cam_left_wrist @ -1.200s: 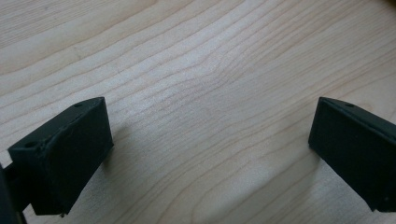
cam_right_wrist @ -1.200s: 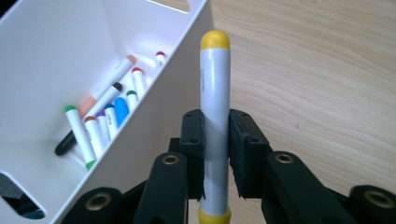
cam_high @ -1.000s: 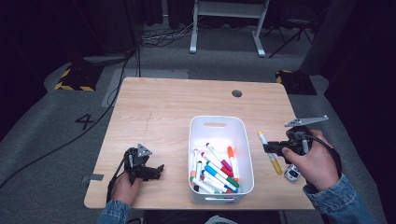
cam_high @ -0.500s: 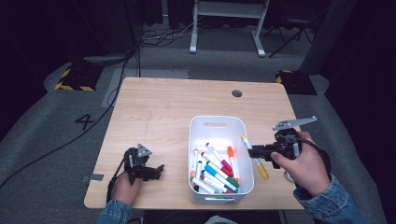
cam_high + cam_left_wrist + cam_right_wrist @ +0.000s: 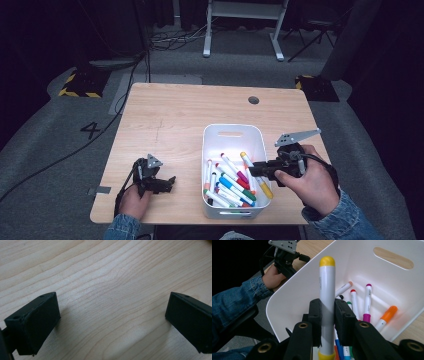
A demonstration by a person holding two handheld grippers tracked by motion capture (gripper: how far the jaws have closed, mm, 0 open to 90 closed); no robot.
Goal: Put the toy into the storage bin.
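A white bin (image 5: 231, 128) stands on the wooden table (image 5: 170, 120), with several coloured markers (image 5: 227, 185) lying inside. My right gripper (image 5: 256, 171) hovers over the bin's right rim, shut on a white marker with yellow caps (image 5: 245, 158). In the right gripper view the pads clamp the yellow-capped marker (image 5: 327, 287) around its middle. It stands upright between them, above the bin's inner wall (image 5: 294, 295) and the markers (image 5: 367, 302) below. My left gripper (image 5: 167, 182) rests on the table left of the bin. Its jaws (image 5: 112, 320) are wide open over bare wood with nothing between them.
A round cable hole (image 5: 253, 100) sits in the table near its far right. The table's front edge (image 5: 150, 220) runs close to both hands. In the right gripper view the other hand and its gripper (image 5: 287, 255) lie beyond the bin's corner.
My right gripper has carried the yellow-capped marker leftward, from beside the bin on the table's right to over the bin's right rim. The left hand has stayed put.
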